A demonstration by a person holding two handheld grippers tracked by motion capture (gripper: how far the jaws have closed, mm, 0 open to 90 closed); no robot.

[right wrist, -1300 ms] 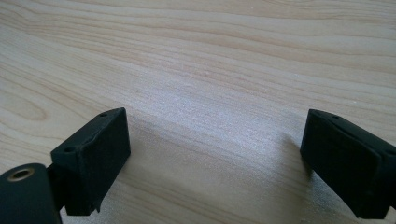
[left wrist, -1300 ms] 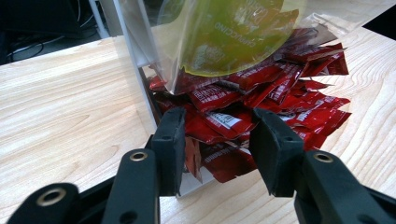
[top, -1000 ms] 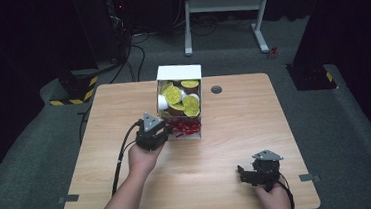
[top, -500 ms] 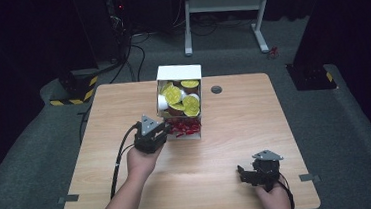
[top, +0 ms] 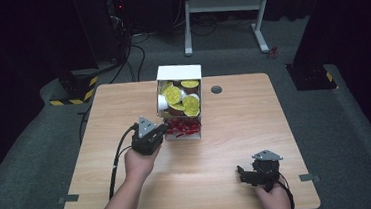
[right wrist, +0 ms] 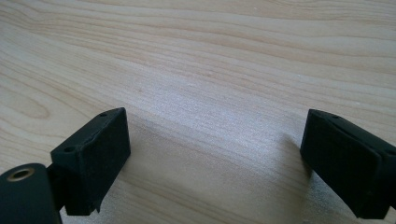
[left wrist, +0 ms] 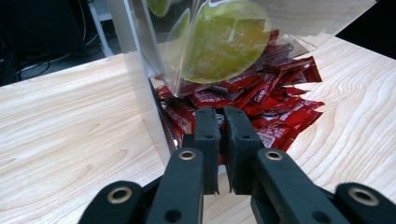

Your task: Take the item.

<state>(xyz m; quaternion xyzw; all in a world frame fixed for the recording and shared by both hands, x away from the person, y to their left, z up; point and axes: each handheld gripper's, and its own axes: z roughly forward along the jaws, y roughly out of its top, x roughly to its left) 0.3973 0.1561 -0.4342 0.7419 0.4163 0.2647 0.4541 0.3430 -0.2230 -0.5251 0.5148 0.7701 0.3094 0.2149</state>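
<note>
- Your left gripper (top: 161, 130) sits at the lower front of the clear dispenser box (top: 178, 74), its jaws pushed into the heap of red sachets (left wrist: 261, 109) that spills out at the bottom.
- Those jaws have just been closing and now stand almost together, with a narrow slit left between them. In the left gripper view the tips sit right on the heap, but you cannot tell whether a sachet is pinched between them.
- The sachets lie ahead of and to both sides of the jaw tips, touching them, under the yellow-lidded cups (top: 182, 97) stacked in the box above.
- Your right gripper (top: 244, 174) rests near the desk's (top: 254, 114) near right edge, well apart from the box, its jaws wide open over bare wood with nothing between them.
</note>
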